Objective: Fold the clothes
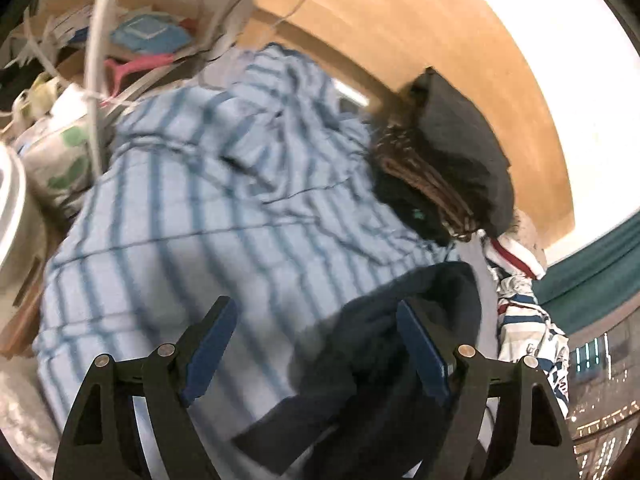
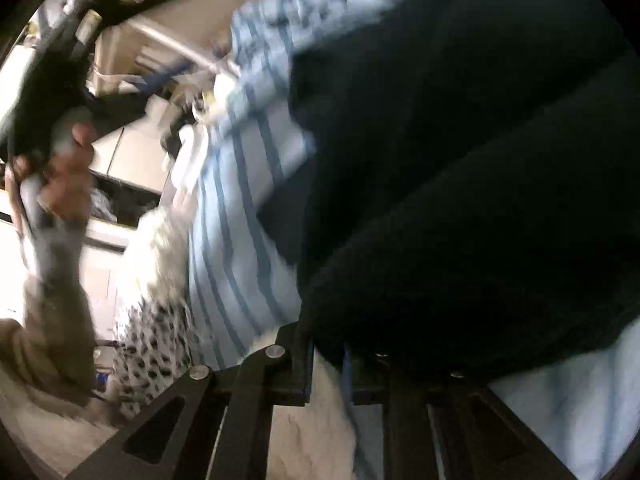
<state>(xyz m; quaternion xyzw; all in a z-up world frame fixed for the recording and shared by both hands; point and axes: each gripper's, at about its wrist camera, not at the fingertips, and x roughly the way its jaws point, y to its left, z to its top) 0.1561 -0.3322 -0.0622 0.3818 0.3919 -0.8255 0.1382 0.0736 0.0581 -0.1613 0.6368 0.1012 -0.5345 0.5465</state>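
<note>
Wooden headboard (image 1: 400, 20) (clothes heaped below)

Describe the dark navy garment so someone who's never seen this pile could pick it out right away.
Find the big blue striped shirt spread over the pile. The navy garment lies on its near edge, between the open left gripper's fingers. It is the only plain dark piece there; the dark item further back has brown stripes, and the cloth beside it is white with red and blue.

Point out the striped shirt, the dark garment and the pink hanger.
Striped shirt (image 1: 192, 216), left wrist view: middle of the blue-striped cloth.
Dark garment (image 2: 460, 200), right wrist view: middle of its dark bulk.
Pink hanger (image 1: 132, 67), left wrist view: its pink arm.
</note>
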